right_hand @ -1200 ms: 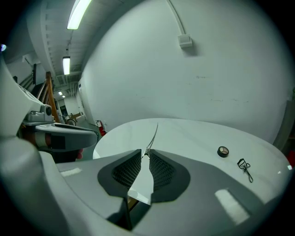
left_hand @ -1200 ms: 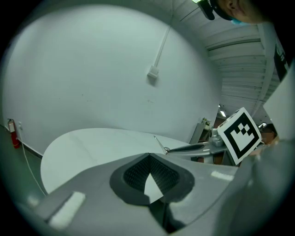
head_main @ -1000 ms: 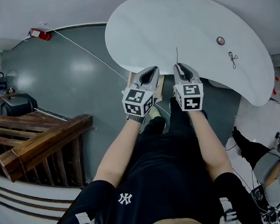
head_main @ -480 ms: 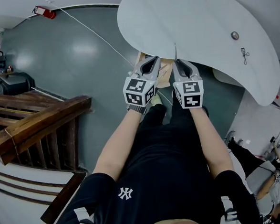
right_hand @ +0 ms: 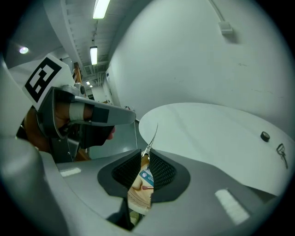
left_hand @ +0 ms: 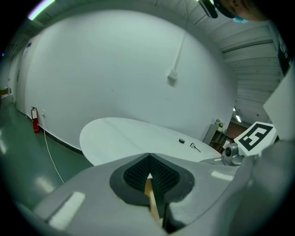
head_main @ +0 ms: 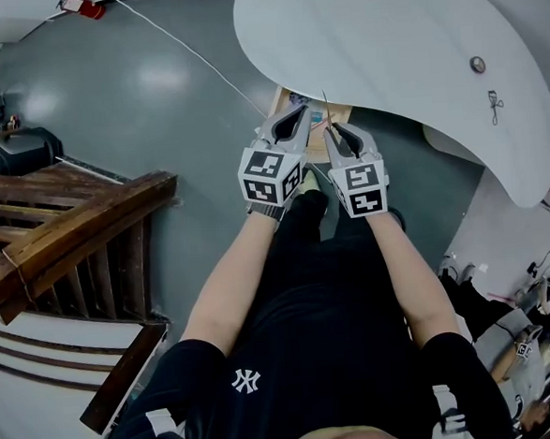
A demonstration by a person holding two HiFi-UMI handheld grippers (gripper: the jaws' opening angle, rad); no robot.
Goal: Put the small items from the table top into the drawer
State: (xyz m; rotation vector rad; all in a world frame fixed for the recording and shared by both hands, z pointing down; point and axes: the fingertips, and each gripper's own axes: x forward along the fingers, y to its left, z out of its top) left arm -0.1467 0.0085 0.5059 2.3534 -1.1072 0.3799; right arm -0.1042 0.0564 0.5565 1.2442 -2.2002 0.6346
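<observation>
My right gripper [head_main: 333, 130] is shut on a thin pointed metal tool [head_main: 324, 105], whose tip [right_hand: 153, 132] sticks up past the pads. It hangs over the open wooden drawer [head_main: 283, 99] under the white table top's [head_main: 384, 28] near edge. A packet with a blue label lies in the drawer, seen between the jaws in the right gripper view. My left gripper [head_main: 293, 114] is close beside it on the left, shut with nothing in it [left_hand: 149, 157]. On the table top lie a small dark round item [head_main: 477, 64] and a small metal clip-like item [head_main: 495, 105].
A wooden railing [head_main: 69, 228] runs along the left. A thin cable [head_main: 188, 56] crosses the grey floor towards a red extinguisher [head_main: 82, 5]. Dark equipment [head_main: 21, 147] stands at the far left. The person's legs and shoes are below the grippers.
Both grippers have come back and down from the table's edge and now hang over the open drawer. The right one still grips the metal tool.
</observation>
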